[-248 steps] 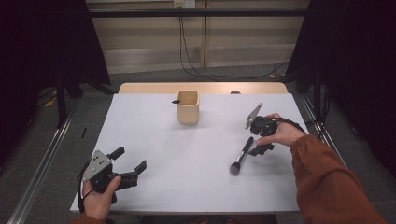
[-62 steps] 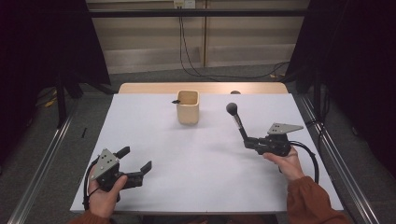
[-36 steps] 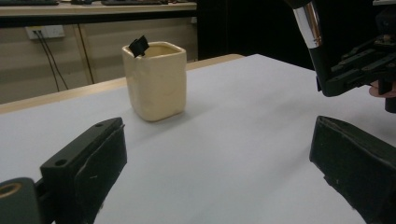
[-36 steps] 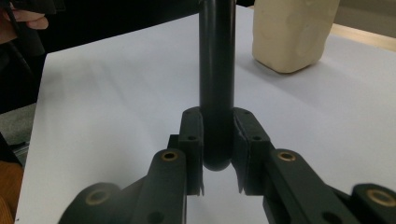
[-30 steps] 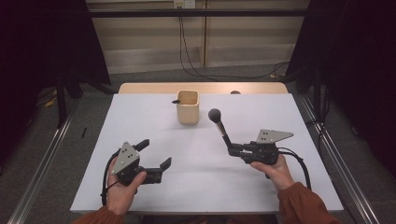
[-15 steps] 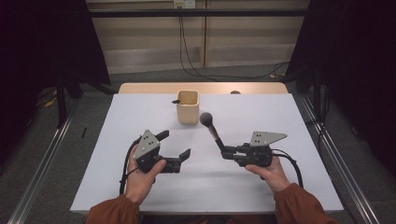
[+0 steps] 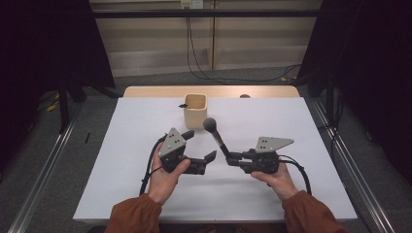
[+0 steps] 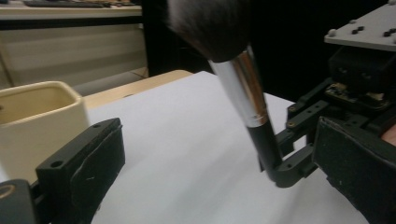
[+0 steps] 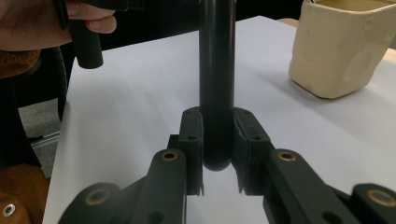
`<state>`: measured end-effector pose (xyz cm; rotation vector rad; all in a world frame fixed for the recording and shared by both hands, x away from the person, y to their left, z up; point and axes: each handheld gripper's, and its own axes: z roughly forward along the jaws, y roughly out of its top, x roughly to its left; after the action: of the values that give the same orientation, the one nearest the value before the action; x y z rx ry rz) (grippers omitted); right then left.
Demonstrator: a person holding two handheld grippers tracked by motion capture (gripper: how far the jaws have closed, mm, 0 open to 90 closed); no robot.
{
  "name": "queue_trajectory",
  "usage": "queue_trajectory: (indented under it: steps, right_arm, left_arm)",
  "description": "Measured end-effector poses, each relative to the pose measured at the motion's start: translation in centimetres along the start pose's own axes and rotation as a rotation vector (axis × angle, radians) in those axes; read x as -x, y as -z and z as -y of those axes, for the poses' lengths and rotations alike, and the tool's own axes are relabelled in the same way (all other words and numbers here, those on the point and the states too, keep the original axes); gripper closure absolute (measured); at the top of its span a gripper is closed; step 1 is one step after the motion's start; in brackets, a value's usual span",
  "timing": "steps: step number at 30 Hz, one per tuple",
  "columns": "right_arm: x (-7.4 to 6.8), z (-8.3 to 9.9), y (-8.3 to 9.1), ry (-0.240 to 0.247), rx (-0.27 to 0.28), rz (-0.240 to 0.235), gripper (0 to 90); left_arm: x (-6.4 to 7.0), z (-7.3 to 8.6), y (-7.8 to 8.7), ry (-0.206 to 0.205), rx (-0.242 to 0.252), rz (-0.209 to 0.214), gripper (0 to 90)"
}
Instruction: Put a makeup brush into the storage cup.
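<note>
1. High view: the right gripper (image 7: 232, 158) holds a brush (image 7: 217, 135) by the butt of its handle, bristle head raised and tilted up and away toward the cup (image 7: 195, 108). A second ago the brush stood farther right on the table (image 7: 121, 145); it has since travelled toward the middle.
2. High view: the left gripper (image 7: 200, 150) has come in from the near left corner and now sits just left of the brush, its jaws spread wide on either side of the handle's line, touching nothing.
3. Left gripper view: the brush (image 8: 243, 88) crosses the frame between the two wide jaws, silver ferrule and dark bristles uppermost. The right gripper (image 8: 289, 163) clamps the handle's lower end. The cup (image 8: 37, 121) stands beyond the near jaw, apart from it.
4. Right gripper view: the right gripper (image 9: 217, 154) pinches the black handle (image 9: 217, 79) between both pads, narrow and firm, with the rounded butt showing just below the pads. The cup (image 9: 345, 51) stands off to one side, well apart.
5. Reading: the two grippers have closed on each other above the table's middle, which suggests a hand-over of the brush from right to left, not yet made. The left jaws must close on the handle above the right pads before the right lets go.
6. Likely end: the brush goes into the cup, which stands beyond both grippers near the far edge.
</note>
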<state>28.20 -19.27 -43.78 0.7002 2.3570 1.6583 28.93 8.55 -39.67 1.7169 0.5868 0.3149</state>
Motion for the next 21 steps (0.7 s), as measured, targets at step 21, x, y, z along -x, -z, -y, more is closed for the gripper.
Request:
queue_trajectory:
  steps: [21]
  right_arm:
    - [-0.1,0.3,-0.3,0.001,-0.016,-0.001,75.6]
  left_arm:
    - [1.3,0.2,-2.8,-0.036,-0.030,-0.041,10.5]
